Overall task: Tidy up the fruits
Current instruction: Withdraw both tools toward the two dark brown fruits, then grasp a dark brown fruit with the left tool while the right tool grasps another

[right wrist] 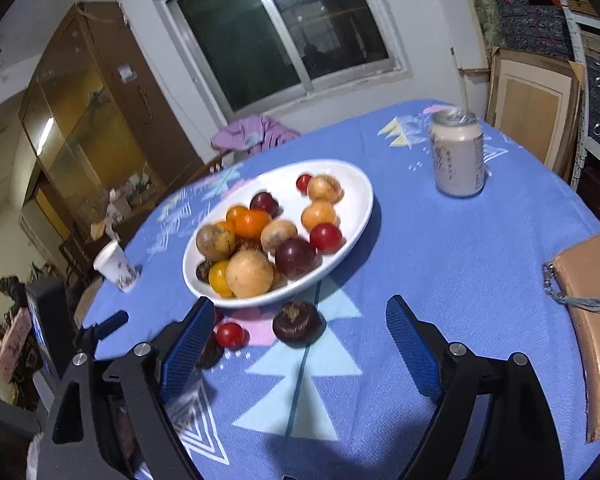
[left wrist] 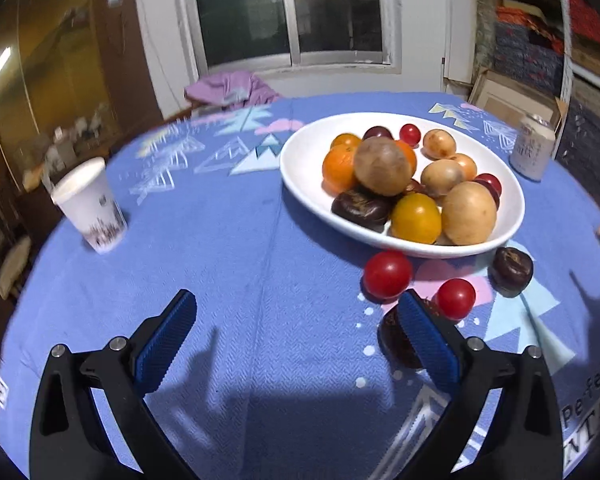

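Two grippers, left gripper (left wrist: 296, 336) and right gripper (right wrist: 300, 344), hover with jaws apart and empty above loose fruits beside the white bowl (left wrist: 300, 168).

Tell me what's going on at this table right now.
A person is tidying fruit into a white bowl with two handheld grippers. Most fruit is already in it. Two red tomatoes and two dark fruits lie on the blue tablecloth. The left gripper and right gripper are open, holding nothing.
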